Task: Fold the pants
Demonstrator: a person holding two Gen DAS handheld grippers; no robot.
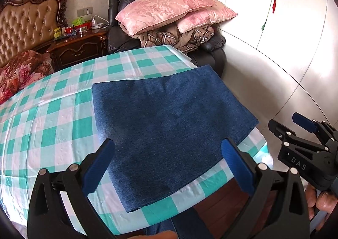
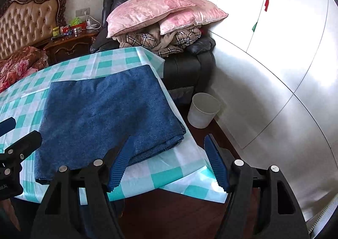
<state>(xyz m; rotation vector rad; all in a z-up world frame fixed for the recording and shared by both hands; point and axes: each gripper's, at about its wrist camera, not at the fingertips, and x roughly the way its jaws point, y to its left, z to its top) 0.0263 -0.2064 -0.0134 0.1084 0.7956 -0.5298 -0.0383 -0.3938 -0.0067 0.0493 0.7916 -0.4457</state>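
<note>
The pants (image 1: 169, 129), of blue denim, are seen folded into a flat, layered rectangle on a desk (image 1: 42, 124) covered with a teal-and-white checked cloth. They lie on the part of the desk toward the white wardrobe (image 1: 274, 33), with one side reaching the desk edge there; in the right wrist view the stacked layers of the fold are visible at the corner of the pants nearest the camera on the wardrobe side.

The left gripper (image 1: 169, 167) is held above the near edge of the pants, its blue-padded fingers (image 1: 99, 167) spread wide, with nothing between them and no contact with the fabric to be made out. The right gripper (image 2: 169, 165) is held just beside the pants on the wardrobe side, over the near desk corner; its fingers (image 2: 216, 165) are likewise spread apart and empty, the left finger seen in front of the pants' near corner.

Beyond the pants, a dark armchair (image 2: 186, 69) is seen piled with a plaid blanket (image 2: 152, 42) and two pink pillows (image 2: 152, 10). A white bin (image 2: 202, 110) stands on the floor between the pants and the wardrobe. A carved nightstand (image 1: 78, 48) and a tufted headboard (image 1: 27, 21) are seen further beyond the pants, away from the wardrobe.
</note>
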